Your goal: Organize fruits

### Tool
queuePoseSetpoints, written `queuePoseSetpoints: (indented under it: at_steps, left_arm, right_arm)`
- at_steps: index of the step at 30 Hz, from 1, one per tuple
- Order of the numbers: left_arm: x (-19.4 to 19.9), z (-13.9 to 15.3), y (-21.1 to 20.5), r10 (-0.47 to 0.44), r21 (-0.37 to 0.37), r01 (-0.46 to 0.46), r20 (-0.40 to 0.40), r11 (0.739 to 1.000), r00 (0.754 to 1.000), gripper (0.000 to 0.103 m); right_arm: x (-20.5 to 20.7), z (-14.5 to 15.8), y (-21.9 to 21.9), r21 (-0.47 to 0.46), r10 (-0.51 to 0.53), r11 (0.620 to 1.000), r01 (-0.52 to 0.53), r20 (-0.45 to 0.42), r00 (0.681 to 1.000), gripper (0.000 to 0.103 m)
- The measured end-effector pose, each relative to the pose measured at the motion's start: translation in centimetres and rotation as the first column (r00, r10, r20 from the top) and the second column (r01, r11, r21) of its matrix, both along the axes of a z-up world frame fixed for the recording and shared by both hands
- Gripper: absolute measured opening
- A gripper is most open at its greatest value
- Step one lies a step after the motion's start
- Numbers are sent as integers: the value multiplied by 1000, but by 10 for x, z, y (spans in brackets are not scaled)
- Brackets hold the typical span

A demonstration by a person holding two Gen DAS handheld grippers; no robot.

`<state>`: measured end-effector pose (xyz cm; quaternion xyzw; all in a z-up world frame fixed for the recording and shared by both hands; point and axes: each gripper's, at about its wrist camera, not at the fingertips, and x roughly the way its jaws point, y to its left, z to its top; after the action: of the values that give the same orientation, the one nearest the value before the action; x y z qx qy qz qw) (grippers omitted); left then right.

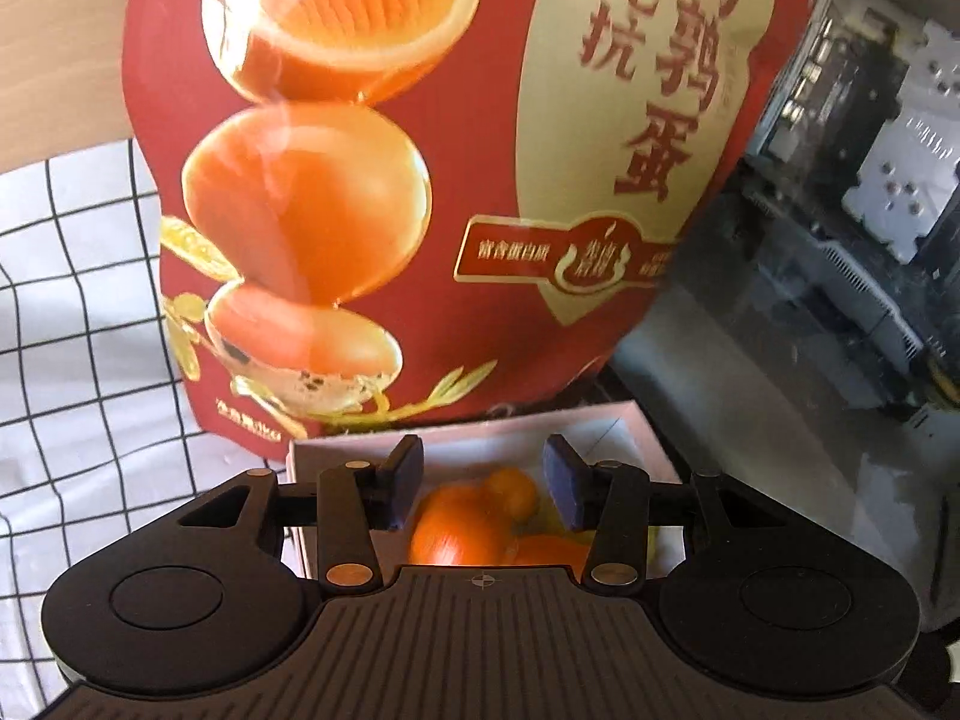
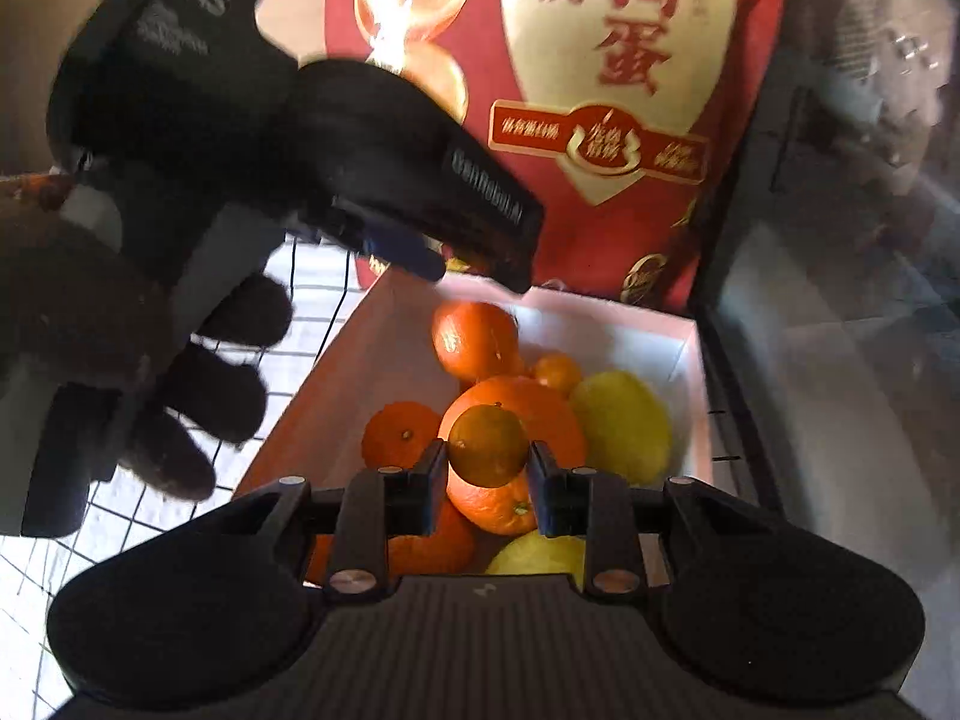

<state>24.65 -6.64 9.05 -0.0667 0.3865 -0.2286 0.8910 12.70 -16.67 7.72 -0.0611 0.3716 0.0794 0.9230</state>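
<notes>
We are holding a small mandarin [image 2: 487, 445] between the right gripper [image 2: 487, 468] fingers, hanging directly above the white box [image 2: 630, 324] of oranges and lemons. Our left gripper [image 1: 483, 483] is hovering over the box's far end, fingers wide and empty, so the drop is lying straight down from the right side.

I'm looking down at a surface wearing a white cloth with a black grid [image 1: 78, 324], which is showing to the left in both wrist views. A white box [image 2: 606, 324] is sitting directly on it, its near left corner lying against the cloth. Just behind the box a red printed bag [image 1: 480, 192] is standing upright, touching the box's far wall. A dark glass-fronted case [image 1: 798, 312] is standing just beside the box's right wall.
</notes>
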Motion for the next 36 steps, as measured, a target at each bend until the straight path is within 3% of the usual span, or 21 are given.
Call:
queuePoseSetpoints:
  at_steps: [10, 16, 21, 23, 29, 33, 36]
  left_arm:
    - [-50, 18, 35, 91, -47, -88, 83, 995, 992, 49]
    - [-98, 4, 64, 204, -55, -200, 106, 978, 973, 49]
    - [-155, -11, 90, 281, -28, -279, 123, 960, 952, 49]
    - [-179, -22, 99, 283, -11, -284, 99, 959, 954, 49]
    - [-237, -63, 108, 311, 77, -314, 43, 946, 949, 49]
    - [-257, -77, 96, 341, 116, -348, 80, 930, 937, 49]
    - [-260, -86, 89, 350, 91, -356, 75, 930, 934, 49]
  right_arm:
    - [15, -16, 6, -36, 30, 999, -30, -9, 1000, 29]
    - [15, -17, 4, -56, 55, 997, -55, 1, 998, 32]
    - [1, -14, -2, -10, 63, 998, -63, 20, 998, 50]
    - [-14, -7, -7, 25, 70, 997, -71, 59, 996, 64]
    - [-75, 7, -7, 5, 126, 992, -128, 156, 980, 75]
    - [-97, -12, -8, 95, 127, 987, -132, 61, 990, 78]
    - [-106, -38, 0, 72, 122, 990, -121, -7, 992, 78]
